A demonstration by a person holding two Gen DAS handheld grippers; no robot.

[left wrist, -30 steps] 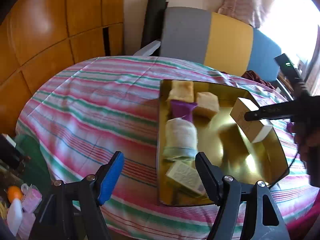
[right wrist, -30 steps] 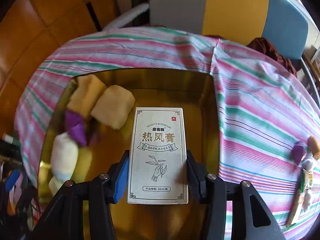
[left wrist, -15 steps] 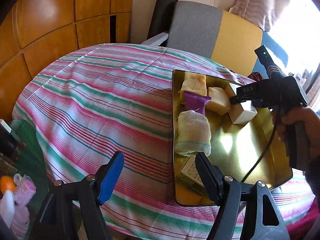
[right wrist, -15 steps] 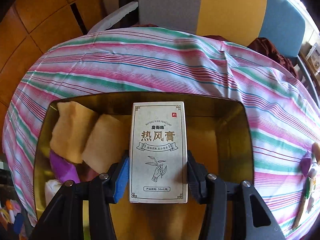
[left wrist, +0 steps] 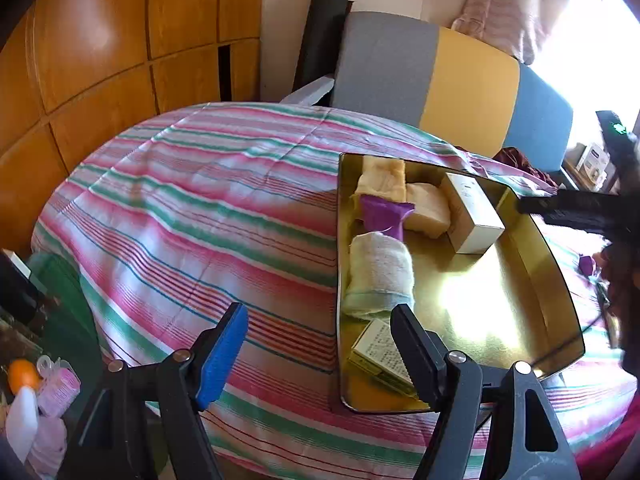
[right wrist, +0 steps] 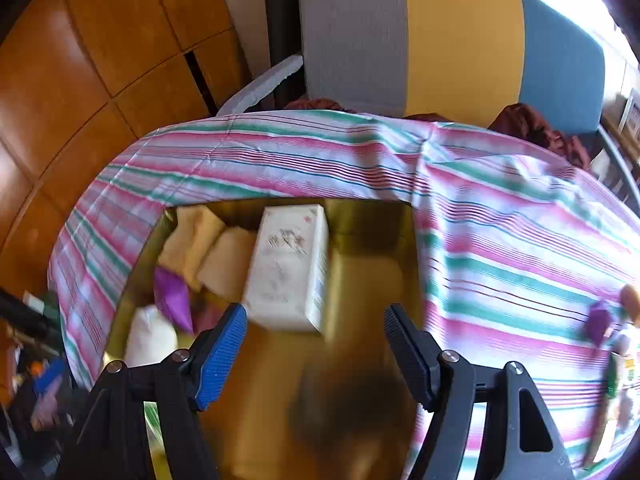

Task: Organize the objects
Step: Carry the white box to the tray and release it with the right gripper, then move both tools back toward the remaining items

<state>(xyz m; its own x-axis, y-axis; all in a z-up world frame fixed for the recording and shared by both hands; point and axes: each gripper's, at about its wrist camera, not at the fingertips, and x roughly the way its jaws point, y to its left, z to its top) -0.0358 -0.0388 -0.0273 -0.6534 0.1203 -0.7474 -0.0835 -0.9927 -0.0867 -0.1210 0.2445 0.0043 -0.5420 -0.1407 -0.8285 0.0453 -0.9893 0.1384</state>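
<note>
A gold tray (left wrist: 520, 320) lies on the striped tablecloth. In it are two folded yellow cloths (left wrist: 384, 174), a purple packet (left wrist: 384, 216), a rolled white towel (left wrist: 378, 272), a small printed box (left wrist: 380, 354) and a white carton (left wrist: 472, 214) lying flat beside the cloths. The carton also shows in the right wrist view (right wrist: 288, 264). My right gripper (right wrist: 316, 350) is open and empty, just behind the carton, above the tray (right wrist: 368, 420). My left gripper (left wrist: 320, 348) is open and empty over the tray's near left corner.
A chair (left wrist: 440, 68) with grey, yellow and blue panels stands behind the table. Wooden panelling (left wrist: 100, 40) lines the left wall. Small items, a purple one among them (right wrist: 600, 316), lie on the cloth right of the tray. Bottles (left wrist: 24, 400) sit low at the left.
My right gripper has opened and let go of the white carton, which now lies in the tray beside the yellow cloths. The gripper has drawn back. My left gripper stays open.
</note>
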